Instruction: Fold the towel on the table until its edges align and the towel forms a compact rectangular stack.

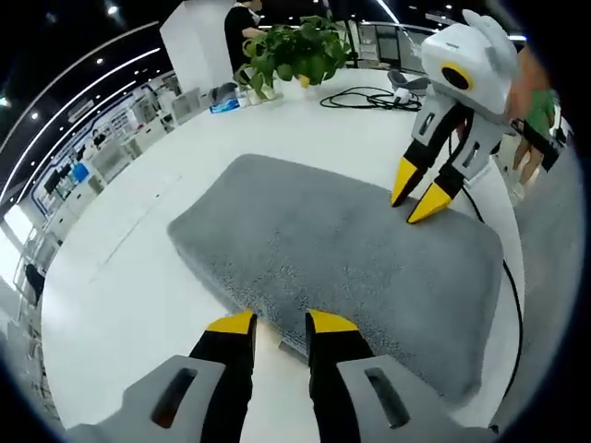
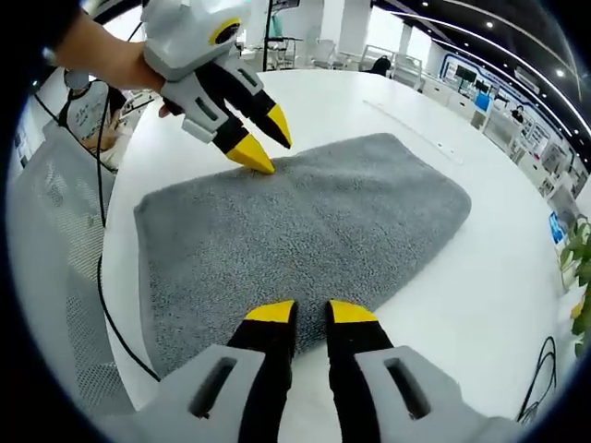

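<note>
Both grippers, left [image 1: 280,325] and right [image 2: 309,314], are hovering slightly open at opposite towel [image 1: 342,258] edges, holding nothing; uneven pinches risk misaligning the fold

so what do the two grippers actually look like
Both match: a white rounded body with a yellow-ringed round lens, grey finger mounts with slots, and black fingers tipped in yellow. Left gripper, right gripper. A thin black cable trails from the right one. A bare hand holds the left one.
</note>
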Demonstrator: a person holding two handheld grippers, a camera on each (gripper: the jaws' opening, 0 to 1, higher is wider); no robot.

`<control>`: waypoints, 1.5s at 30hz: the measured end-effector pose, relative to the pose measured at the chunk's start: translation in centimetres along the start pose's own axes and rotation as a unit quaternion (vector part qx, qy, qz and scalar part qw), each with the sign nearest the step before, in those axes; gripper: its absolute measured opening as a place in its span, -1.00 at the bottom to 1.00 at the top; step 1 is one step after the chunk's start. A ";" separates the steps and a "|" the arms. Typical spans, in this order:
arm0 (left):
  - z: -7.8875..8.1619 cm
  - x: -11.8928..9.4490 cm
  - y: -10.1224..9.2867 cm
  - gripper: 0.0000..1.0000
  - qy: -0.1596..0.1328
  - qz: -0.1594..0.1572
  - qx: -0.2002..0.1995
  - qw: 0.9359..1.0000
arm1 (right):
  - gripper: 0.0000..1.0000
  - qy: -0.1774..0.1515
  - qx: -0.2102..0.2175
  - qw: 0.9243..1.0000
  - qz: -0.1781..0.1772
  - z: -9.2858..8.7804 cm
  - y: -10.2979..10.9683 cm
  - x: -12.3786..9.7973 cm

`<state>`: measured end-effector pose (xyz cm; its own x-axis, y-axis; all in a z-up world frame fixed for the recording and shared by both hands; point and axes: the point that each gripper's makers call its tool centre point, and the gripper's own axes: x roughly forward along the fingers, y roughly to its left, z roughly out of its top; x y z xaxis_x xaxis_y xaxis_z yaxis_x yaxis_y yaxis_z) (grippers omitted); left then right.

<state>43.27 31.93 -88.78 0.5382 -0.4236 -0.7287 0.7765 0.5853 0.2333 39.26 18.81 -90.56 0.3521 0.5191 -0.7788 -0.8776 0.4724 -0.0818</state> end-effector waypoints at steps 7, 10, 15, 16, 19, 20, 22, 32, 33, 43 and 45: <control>0.0 -1.5 -0.3 -0.56 -0.003 -0.004 -0.012 1.000 | -0.51 -0.027 0.003 1.000 0.015 0.9 1.0 -1.1; -0.1 -1.8 -1.2 -0.55 -0.005 -0.013 -0.020 1.000 | -0.55 -0.030 -0.009 0.999 0.021 0.8 1.6 -1.5; -0.6 -1.9 -3.0 -0.55 -0.001 -0.038 -0.019 0.999 | -0.50 -0.046 -0.006 0.998 0.035 0.8 2.6 -2.5; -0.7 -2.1 -3.3 -0.55 -0.002 -0.040 -0.020 0.999 | -0.50 -0.054 -0.018 0.997 0.048 0.8 3.3 -2.8; -1.2 -2.3 -4.2 -0.55 0.004 -0.047 -0.001 0.999 | -0.50 -0.054 -0.029 0.996 0.058 0.1 3.9 -3.3; -1.5 -2.3 -4.3 -0.55 0.010 -0.046 0.005 0.999 | -0.50 -0.051 -0.031 0.996 0.059 -0.2 3.9 -3.4; -1.6 -2.4 -4.3 -0.55 0.010 -0.047 0.002 0.999 | -0.50 -0.054 -0.034 0.996 0.060 -0.5 4.0 -3.6; -3.2 -3.2 -6.1 -0.57 0.026 -0.068 0.062 0.995 | -0.47 -0.066 -0.060 0.992 0.094 -0.3 6.2 -4.7; -3.4 -3.2 -6.2 -0.57 0.029 -0.066 0.066 0.995 | -0.48 -0.064 -0.064 0.991 0.097 -0.6 6.5 -4.8; -1.9 -4.8 -7.2 -0.56 0.003 -0.070 0.119 0.990 | -0.50 -0.068 -0.083 0.988 0.114 -0.3 8.0 -5.2; -1.5 -5.2 -8.0 -0.56 -0.012 -0.083 0.115 0.990 | -0.51 -0.066 -0.088 0.987 0.120 -0.4 8.5 -5.1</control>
<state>33.75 30.45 -87.82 0.4027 -0.5184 -0.7544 0.9073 0.3350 0.2540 29.90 19.92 -87.55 0.1560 0.6947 -0.7022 -0.9797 0.1992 -0.0206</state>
